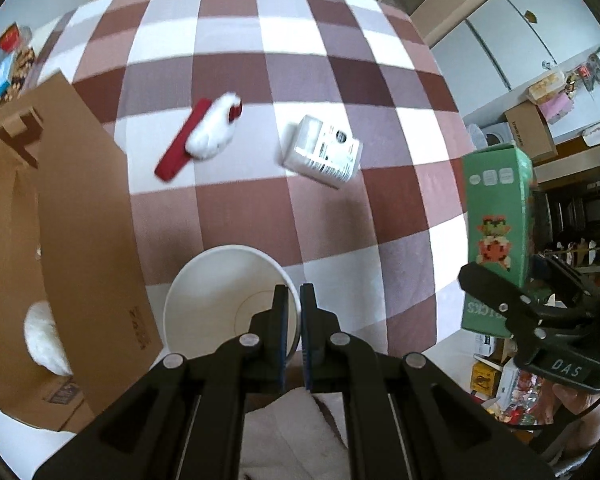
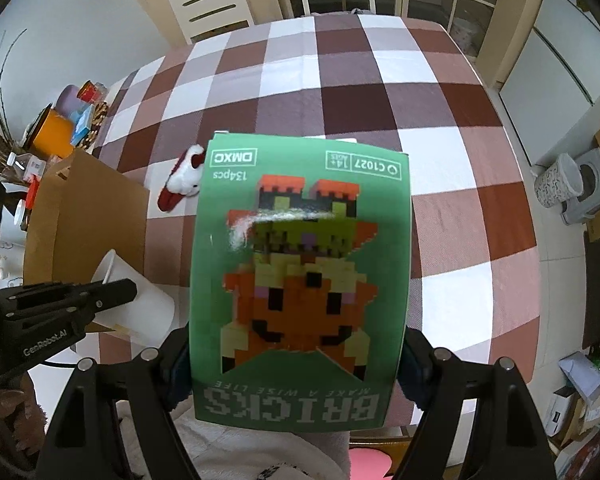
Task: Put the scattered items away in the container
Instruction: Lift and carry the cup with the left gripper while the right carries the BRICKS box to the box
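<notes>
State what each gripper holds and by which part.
The left gripper pinches the white paper cup by its rim. The right gripper clamps the green BRICKS box by its two side edges.

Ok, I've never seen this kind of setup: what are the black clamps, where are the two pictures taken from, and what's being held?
No robot here: a person carries two hand-held grippers, each with a fisheye camera looking along its fingers. The left gripper pinches the rim of a white paper cup. The right gripper clamps a green BRICKS box, held upside down. On the checked tablecloth lie a red-and-white plush toy and a white packet. At left stands the open cardboard box, the container.
</notes>
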Demonstrator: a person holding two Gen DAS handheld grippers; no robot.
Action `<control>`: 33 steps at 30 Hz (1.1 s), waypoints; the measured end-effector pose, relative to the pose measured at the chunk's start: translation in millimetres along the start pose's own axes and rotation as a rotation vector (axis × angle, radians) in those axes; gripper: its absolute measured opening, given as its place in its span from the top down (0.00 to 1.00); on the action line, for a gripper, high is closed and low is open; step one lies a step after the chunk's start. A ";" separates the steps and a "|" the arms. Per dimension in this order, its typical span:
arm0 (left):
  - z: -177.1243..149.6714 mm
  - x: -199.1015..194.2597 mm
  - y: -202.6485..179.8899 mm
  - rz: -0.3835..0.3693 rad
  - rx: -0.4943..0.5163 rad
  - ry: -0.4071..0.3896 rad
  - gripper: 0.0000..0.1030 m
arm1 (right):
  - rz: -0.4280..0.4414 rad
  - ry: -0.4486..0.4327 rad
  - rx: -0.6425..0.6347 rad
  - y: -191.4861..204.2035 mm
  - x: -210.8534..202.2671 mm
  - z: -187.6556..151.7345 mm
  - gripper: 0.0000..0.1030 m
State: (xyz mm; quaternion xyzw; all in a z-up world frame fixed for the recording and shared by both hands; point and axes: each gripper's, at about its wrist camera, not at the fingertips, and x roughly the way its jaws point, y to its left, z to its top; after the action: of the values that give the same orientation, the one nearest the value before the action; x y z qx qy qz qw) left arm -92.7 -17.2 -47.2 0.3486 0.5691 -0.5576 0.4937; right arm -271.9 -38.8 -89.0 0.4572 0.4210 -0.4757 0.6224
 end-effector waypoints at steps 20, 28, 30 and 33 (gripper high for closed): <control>-5.7 -50.0 21.8 -0.007 -0.052 -0.081 0.94 | 0.031 -0.029 -0.108 39.8 -24.2 9.3 0.21; -11.0 -60.1 42.4 -0.013 -0.103 -0.094 0.94 | 0.050 -0.025 -0.164 64.7 -24.2 17.4 0.21; -12.3 -62.8 46.3 -0.014 -0.110 -0.097 0.94 | 0.054 -0.024 -0.174 69.8 -24.1 18.5 0.21; -14.1 -68.0 50.6 -0.016 -0.119 -0.106 0.94 | 0.059 -0.022 -0.188 77.3 -23.8 20.4 0.21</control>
State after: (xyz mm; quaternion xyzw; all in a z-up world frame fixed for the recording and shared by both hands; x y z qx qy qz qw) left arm -28.9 13.9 1.2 0.2839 0.5770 -0.5446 0.5384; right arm -199.2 -43.6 -48.4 0.4038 0.4435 -0.4207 0.6807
